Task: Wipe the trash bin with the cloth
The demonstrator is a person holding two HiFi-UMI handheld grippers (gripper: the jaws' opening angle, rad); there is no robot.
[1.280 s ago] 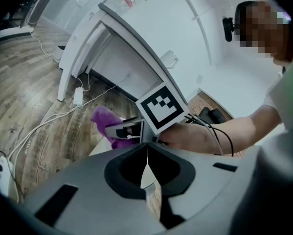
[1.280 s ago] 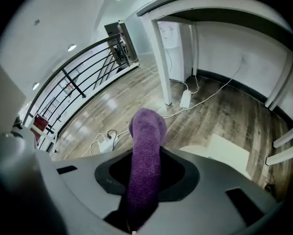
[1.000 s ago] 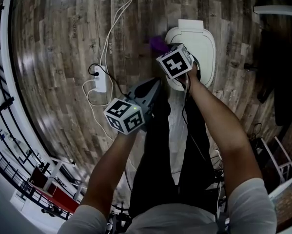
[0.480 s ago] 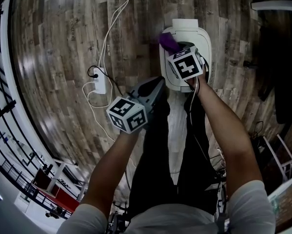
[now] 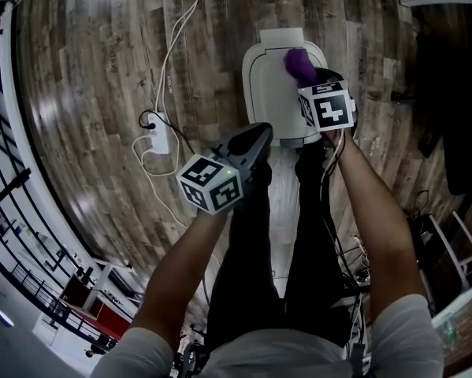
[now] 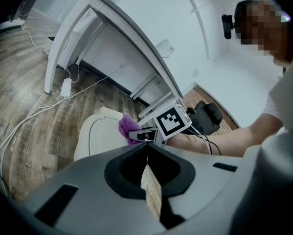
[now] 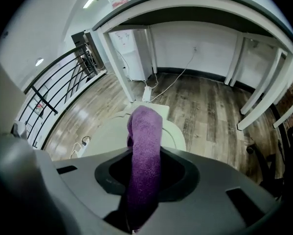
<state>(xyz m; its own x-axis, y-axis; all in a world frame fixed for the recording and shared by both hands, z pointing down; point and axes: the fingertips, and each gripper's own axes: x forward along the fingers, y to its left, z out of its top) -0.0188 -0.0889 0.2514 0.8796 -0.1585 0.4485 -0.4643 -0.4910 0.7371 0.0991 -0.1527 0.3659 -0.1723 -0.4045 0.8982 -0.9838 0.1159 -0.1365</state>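
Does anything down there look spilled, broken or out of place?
Nothing is spilled or broken. The trash bin stands upright and closed. Only the white cables and power strip sprawl loosely on the floor beside it.

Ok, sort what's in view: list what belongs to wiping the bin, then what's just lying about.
For the job:
- trash bin, white lid
- purple cloth
- right gripper, shut on the cloth
- left gripper, shut and empty

Just lying about:
- power strip
- white cables
- black railing
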